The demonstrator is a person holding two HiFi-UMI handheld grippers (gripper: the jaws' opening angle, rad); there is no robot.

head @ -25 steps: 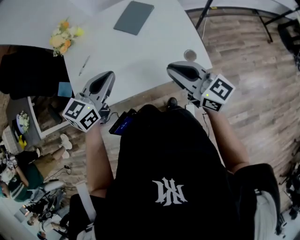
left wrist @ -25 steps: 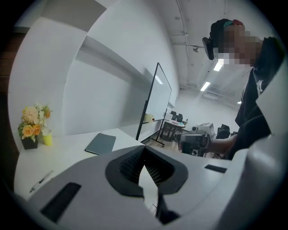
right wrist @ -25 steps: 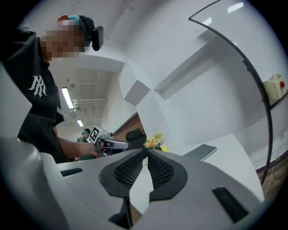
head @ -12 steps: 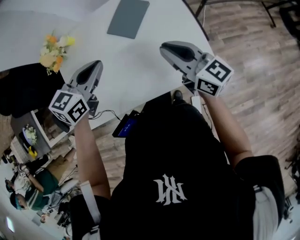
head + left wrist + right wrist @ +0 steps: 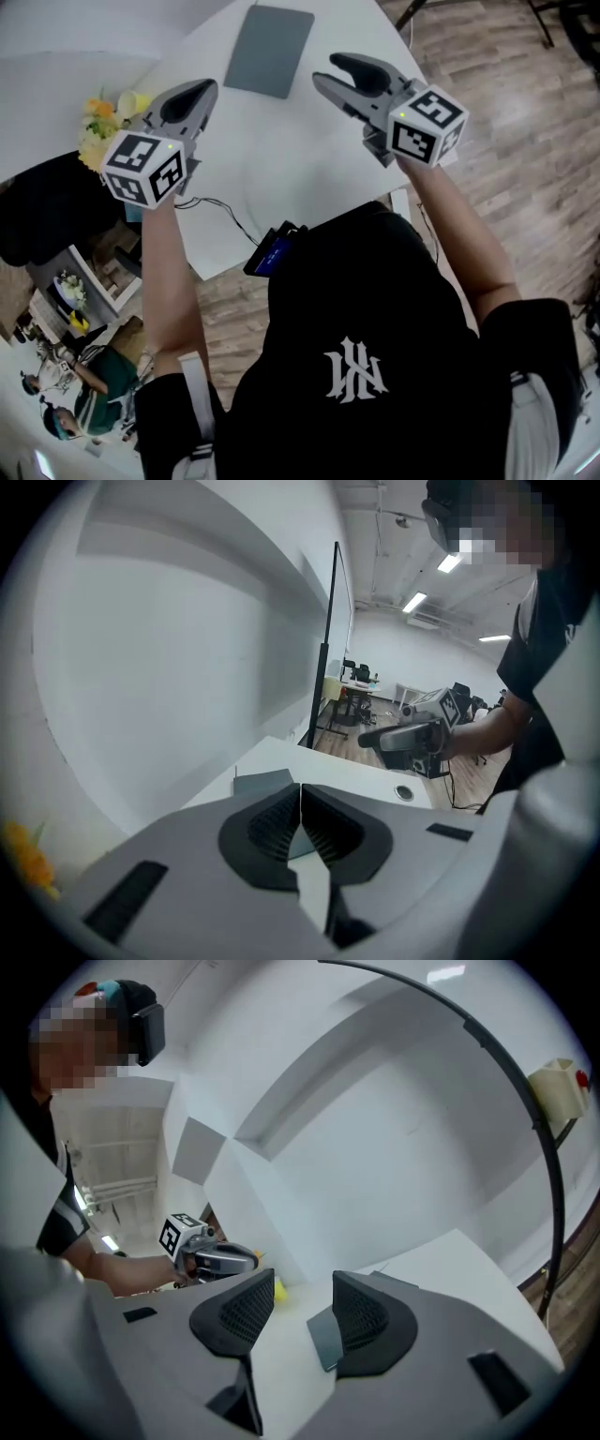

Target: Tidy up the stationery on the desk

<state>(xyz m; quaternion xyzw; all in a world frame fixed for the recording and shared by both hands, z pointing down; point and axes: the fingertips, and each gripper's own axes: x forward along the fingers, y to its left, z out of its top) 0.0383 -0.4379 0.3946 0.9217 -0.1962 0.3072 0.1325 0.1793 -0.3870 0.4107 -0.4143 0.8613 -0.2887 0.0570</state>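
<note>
A flat grey notebook (image 5: 272, 49) lies on the white desk (image 5: 281, 159) at the far side. It also shows just past my jaws as the notebook (image 5: 262, 782) and the notebook (image 5: 323, 1340). My left gripper (image 5: 206, 86) hovers over the desk to the left of the notebook, its jaws pressed together with nothing between them (image 5: 300, 803). My right gripper (image 5: 328, 70) hovers just right of the notebook's near end, jaws apart and empty (image 5: 300, 1307). Neither gripper touches the notebook.
A bunch of yellow and orange flowers (image 5: 106, 117) lies at the desk's left edge. A black cable (image 5: 225, 214) runs over the near edge to a small device (image 5: 275, 251). A round grommet (image 5: 404, 792) sits near the desk's right corner. Wooden floor (image 5: 506, 103) lies to the right.
Both grippers have moved forward from the desk's near edge to out over the desk, ending on either side of the grey notebook. The right jaws now stand visibly apart.
</note>
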